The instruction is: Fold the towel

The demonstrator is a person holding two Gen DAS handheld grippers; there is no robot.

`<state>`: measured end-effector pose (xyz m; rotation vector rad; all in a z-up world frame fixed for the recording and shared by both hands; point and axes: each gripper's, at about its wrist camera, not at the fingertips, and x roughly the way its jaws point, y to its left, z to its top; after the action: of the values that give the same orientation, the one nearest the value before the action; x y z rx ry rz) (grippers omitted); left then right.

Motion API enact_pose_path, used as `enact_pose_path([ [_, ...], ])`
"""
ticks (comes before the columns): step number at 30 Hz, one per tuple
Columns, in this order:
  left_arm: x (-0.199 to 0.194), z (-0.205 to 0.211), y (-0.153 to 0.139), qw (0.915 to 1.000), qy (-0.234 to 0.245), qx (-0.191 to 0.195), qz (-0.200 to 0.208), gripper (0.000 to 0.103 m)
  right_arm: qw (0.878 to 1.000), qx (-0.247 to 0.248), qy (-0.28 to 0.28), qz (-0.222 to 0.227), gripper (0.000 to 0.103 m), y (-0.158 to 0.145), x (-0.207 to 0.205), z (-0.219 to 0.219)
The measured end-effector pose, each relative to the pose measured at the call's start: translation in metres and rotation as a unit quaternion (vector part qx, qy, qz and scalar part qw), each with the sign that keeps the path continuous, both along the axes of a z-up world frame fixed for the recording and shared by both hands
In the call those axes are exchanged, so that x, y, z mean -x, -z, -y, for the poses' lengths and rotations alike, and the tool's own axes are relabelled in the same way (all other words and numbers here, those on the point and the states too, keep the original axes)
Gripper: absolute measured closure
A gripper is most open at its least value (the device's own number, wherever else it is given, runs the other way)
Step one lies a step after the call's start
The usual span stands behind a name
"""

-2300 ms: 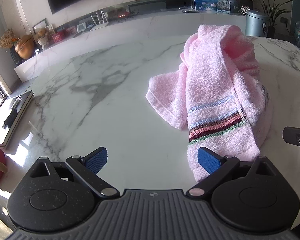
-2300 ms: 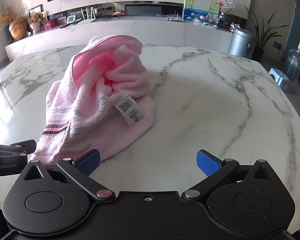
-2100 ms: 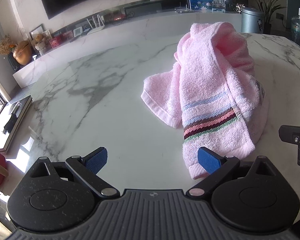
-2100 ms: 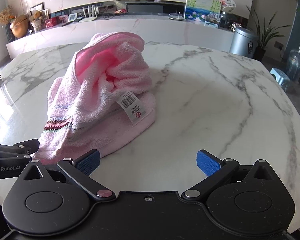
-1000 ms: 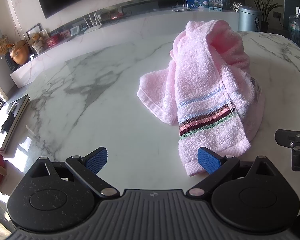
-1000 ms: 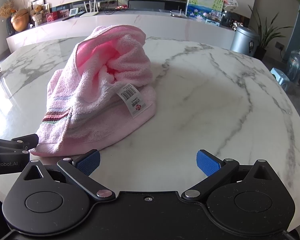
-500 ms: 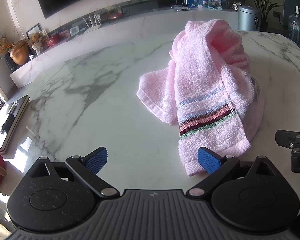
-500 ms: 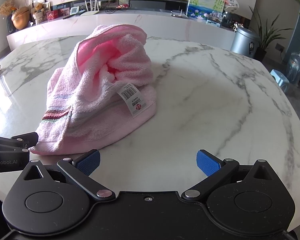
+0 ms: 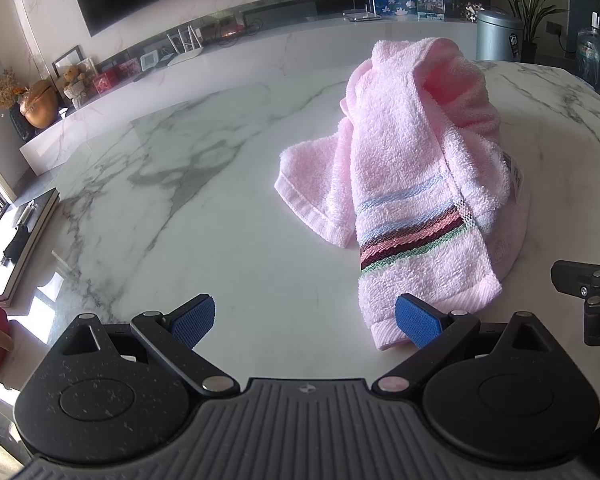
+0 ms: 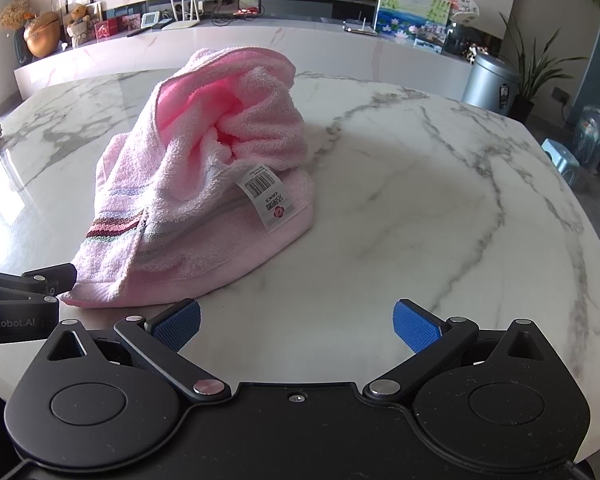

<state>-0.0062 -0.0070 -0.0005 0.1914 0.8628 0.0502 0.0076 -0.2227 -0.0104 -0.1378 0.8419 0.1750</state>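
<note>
A pink towel (image 9: 416, 168) with a striped band lies crumpled in a heap on the white marble table (image 9: 180, 200). It also shows in the right wrist view (image 10: 204, 184), with a white barcode tag (image 10: 270, 200) on its near side. My left gripper (image 9: 304, 320) is open and empty; its right pad sits at the towel's near corner. My right gripper (image 10: 296, 322) is open and empty, just in front of the towel's near edge, its left pad close to the hem.
The table's curved edge runs on the right (image 10: 580, 216). Beyond it stand a grey bin (image 10: 488, 84), a plant and a water bottle (image 10: 592, 136). A long marble shelf (image 10: 220, 36) with ornaments is behind. A low stand (image 9: 16, 240) is at the left.
Both grippers have crept slightly closer to the towel's near edge. The towel lies as before and both grippers stay open.
</note>
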Motion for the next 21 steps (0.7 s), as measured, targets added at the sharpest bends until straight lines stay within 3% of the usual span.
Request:
enact_pose_path([
  [11, -0.011, -0.031, -0.029, 0.9997, 0.000, 0.007, 0.025, 0.005, 0.999, -0.014, -0.046, 0.015, 0.001, -0.015, 0.007, -0.010],
  [14, -0.019, -0.036, -0.032, 0.9996, 0.013, 0.010, 0.025, 0.007, 0.997, -0.029, -0.077, 0.014, 0.007, -0.018, 0.010, -0.016],
  [17, -0.027, -0.037, -0.031, 0.9991, 0.036, 0.014, 0.020, 0.012, 0.994, -0.040, -0.101, 0.008, 0.017, -0.020, 0.011, -0.024],
  [21, -0.038, -0.036, -0.028, 0.9975, 0.065, 0.026, 0.010, 0.030, 0.991, -0.052, -0.126, 0.000, 0.022, -0.022, 0.013, -0.032],
])
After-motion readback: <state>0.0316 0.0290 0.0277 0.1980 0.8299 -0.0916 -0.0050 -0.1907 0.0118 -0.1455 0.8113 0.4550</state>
